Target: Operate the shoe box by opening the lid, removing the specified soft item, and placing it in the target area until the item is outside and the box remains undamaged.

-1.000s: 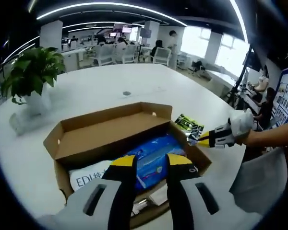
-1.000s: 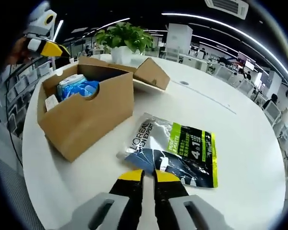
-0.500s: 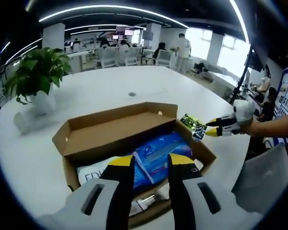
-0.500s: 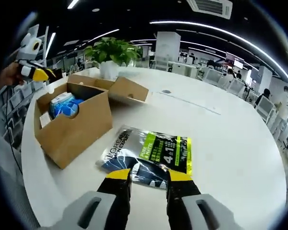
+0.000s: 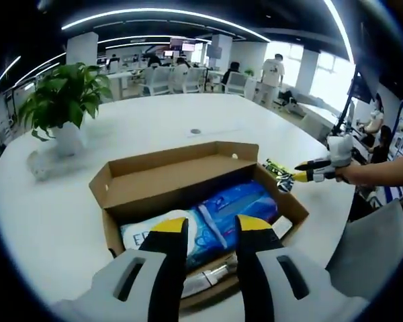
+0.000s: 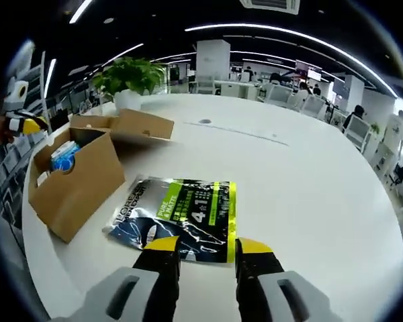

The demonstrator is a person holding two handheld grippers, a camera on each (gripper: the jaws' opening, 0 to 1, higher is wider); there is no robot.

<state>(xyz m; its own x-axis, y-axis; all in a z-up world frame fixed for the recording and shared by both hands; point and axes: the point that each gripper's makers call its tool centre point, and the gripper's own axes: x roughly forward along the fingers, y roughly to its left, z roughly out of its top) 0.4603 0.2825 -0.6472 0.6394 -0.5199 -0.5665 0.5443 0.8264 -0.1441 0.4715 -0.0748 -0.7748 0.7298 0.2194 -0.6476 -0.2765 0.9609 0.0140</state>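
Bright ceiling strip lights, window glare, strong fisheye bending at edges.

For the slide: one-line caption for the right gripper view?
Open right claw over the L'Oréal sachet lying on the white table beside the opened cardboard shoe box.

The left gripper (image 5: 208, 231) hides part of the blue pack (image 5: 238, 204) in the box (image 5: 188, 176)

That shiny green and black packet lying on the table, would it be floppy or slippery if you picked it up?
Probably floppy: the packet lies flat on the table with a wrinkled, thin look. Its glossy film catches the light, so it may be slippery. It looks light for its size and unlikely to roll.
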